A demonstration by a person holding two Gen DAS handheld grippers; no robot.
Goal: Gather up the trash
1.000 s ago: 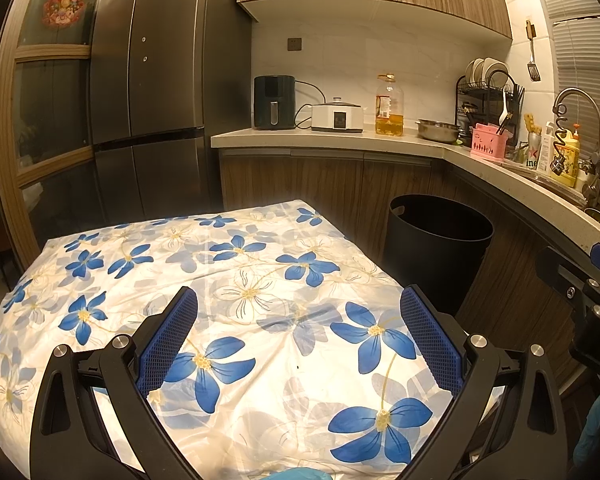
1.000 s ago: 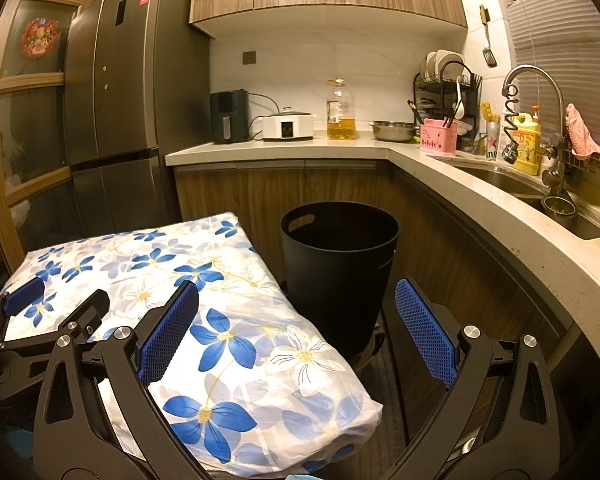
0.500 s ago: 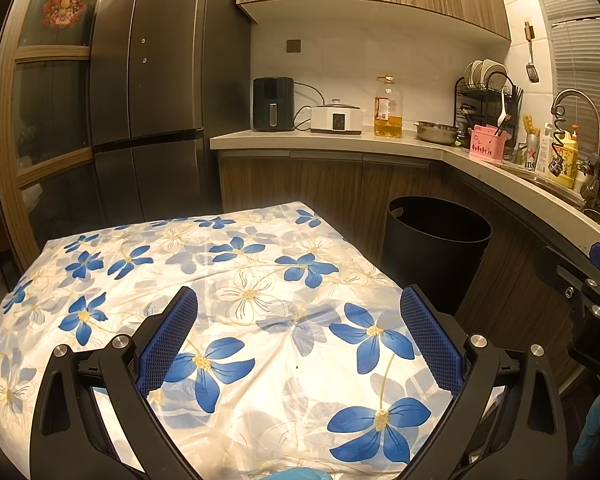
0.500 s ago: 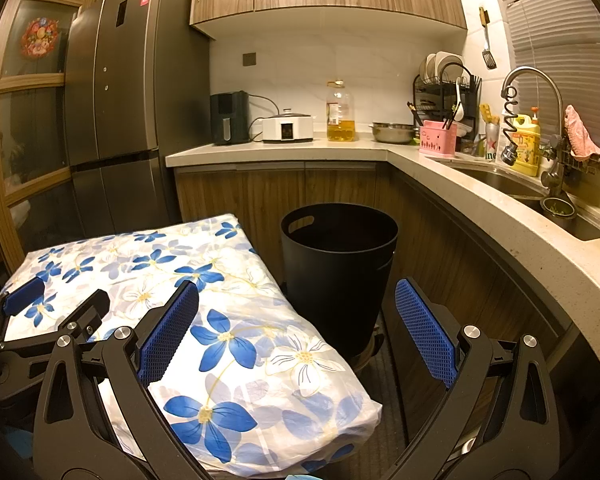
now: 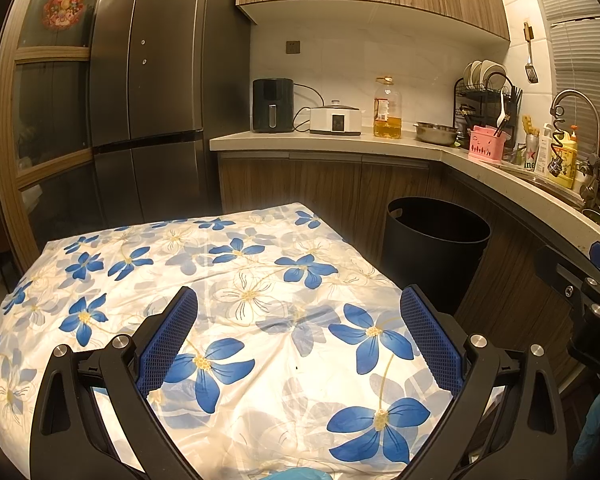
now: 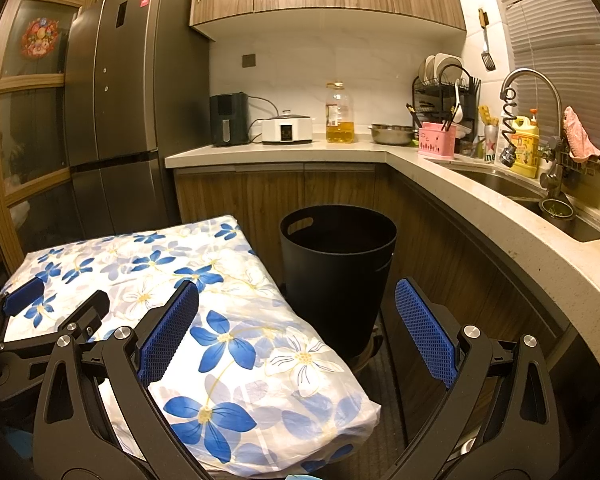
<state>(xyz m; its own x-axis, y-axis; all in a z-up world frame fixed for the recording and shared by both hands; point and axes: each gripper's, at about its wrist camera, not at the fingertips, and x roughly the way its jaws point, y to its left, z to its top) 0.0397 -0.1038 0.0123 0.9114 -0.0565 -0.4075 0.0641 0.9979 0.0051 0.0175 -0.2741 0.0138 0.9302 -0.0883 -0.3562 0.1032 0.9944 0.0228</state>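
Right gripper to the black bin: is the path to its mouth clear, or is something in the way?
Nothing visible blocks it. The right gripper is open and empty, and the black bin stands straight ahead on the floor, its mouth uncovered. The floral-covered table lies to the left of that line and the counter to the right.

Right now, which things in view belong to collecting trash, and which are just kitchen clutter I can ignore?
For the job:
black bin, open-topped, on the floor beside the table
left gripper, open, empty
right gripper, open, empty
No loose trash shows on the floral tablecloth.

Just lying about:
oil bottle
white cooker
steel bowl
pink caddy
dish rack
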